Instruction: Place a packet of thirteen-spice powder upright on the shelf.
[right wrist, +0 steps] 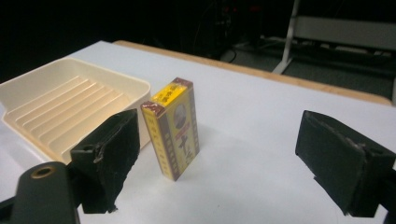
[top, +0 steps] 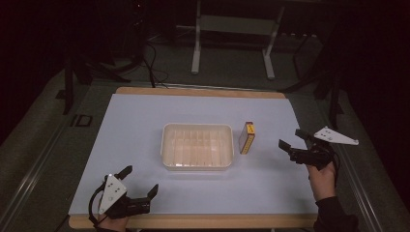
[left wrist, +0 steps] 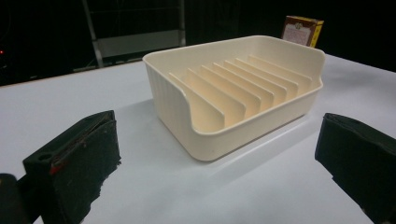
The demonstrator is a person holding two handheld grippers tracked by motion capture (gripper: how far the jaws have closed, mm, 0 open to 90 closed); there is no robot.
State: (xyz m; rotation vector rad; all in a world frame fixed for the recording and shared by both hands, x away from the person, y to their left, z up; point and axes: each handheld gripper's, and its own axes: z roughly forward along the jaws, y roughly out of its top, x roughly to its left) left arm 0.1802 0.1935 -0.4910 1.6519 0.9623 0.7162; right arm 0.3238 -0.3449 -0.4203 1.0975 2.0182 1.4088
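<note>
White surface (top: pixel 145 121) carries a cream ribbed tray (top: pixel 197 146) at frame centre, small yellow box (top: pixel 247 137) upright just beside its right. Right hand-held gripper (top: pixel 291 138) wide, empty, near box. Left hand-held gripper (top: pixel 139 180) wide, empty, lower left.

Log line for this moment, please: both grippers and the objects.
left hand-held gripper: open, empty | right hand-held gripper: open, facing box | yellow box: upright beside tray | cream slotted tray: empty, mid-table

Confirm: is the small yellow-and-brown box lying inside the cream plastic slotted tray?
No, the small yellow-and-brown box stands on the white table beside the cream plastic slotted tray.
</note>
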